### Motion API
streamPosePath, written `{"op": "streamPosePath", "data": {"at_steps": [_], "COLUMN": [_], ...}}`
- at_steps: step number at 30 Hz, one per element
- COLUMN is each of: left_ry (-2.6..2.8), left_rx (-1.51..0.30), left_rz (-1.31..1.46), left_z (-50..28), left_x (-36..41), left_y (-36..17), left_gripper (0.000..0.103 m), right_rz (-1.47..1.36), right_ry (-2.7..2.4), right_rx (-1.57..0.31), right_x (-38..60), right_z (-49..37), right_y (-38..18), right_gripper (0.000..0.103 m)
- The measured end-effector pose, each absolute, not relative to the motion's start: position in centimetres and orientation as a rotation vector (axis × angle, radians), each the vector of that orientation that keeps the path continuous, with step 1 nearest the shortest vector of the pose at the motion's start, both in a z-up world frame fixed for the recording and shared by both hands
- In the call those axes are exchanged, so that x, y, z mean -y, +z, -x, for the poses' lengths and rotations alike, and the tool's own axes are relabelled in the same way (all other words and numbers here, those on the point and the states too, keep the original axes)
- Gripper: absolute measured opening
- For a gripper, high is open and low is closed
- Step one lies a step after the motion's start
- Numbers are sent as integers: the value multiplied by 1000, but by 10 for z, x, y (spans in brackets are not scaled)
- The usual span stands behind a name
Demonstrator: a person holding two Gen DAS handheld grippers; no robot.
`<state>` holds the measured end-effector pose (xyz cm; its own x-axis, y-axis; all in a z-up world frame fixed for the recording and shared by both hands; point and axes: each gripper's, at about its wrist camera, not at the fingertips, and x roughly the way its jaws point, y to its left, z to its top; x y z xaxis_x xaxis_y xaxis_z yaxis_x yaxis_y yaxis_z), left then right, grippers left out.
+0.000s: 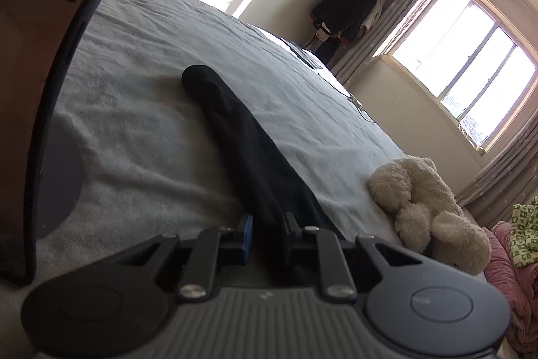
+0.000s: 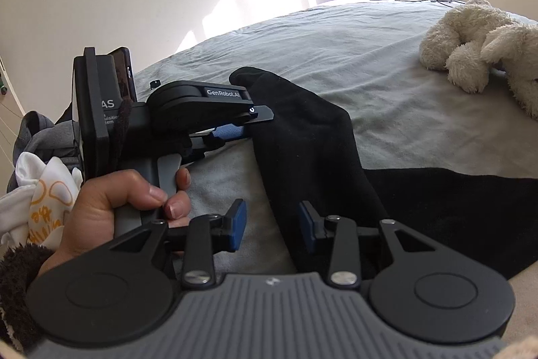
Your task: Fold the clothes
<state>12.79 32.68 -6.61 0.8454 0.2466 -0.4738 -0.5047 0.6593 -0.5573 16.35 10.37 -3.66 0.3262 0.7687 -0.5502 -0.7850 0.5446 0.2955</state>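
Note:
A black garment lies on the grey bed sheet, one long narrow part stretched away from me. In the left wrist view that part runs from between my fingers up the bed. My left gripper is shut on the black garment's near edge; it also shows in the right wrist view, held by a hand, pinching the cloth's left edge. My right gripper is open, its blue pads either side of the garment's lower fold, low over the bed.
A white plush toy lies on the bed's right side, also in the left wrist view. A pile of clothes sits at the left. Pink bedding, curtains and a window stand beyond the bed.

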Motion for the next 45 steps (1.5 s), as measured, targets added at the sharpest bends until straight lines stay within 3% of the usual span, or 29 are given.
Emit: {"op": "streamPosePath", "data": {"at_steps": [5,8,15,17,19,25,30,35,39,42,45], "left_ry": [521,582,651,651,651,659,670,634,586,568,552], "left_rx": [-349,-314,-345,-343,-336,-277,-340,-369,-330,-315,-320], "left_rz": [654,588,539,553,559,536,510,560,597,603,617], "left_z": [-122,-116,-117,-115,-114,-107,-115,-118,-116,-117,-119], "left_x": [-319,-313,-312,-315,-315,-309,-310,-316,-316,-315,-315], "left_y": [-56,-48,-49,-49,-49,-42,-46,-52,-52,-51,-52], "left_gripper": [5,5,5,5,5,5,5,6,6,8,26], "right_rz": [11,66,286,314,326,329,348,351,279,194,102], "right_ry": [901,799,842,867,883,689,657,627,618,629,669], "right_rx": [-661,-633,-701,-690,-666,-503,-544,-553,-586,-622,-665], "right_x": [-75,-62,-69,-74,-78,-77,-90,-95,-87,-76,-62], "right_z": [-181,-200,-240,-237,-231,-218,-232,-233,-228,-220,-208], "right_y": [-19,-10,-37,-46,-46,-31,-47,-52,-40,-30,-22], "right_gripper": [39,45,47,38,7,4,4,8,18,42,43]}}
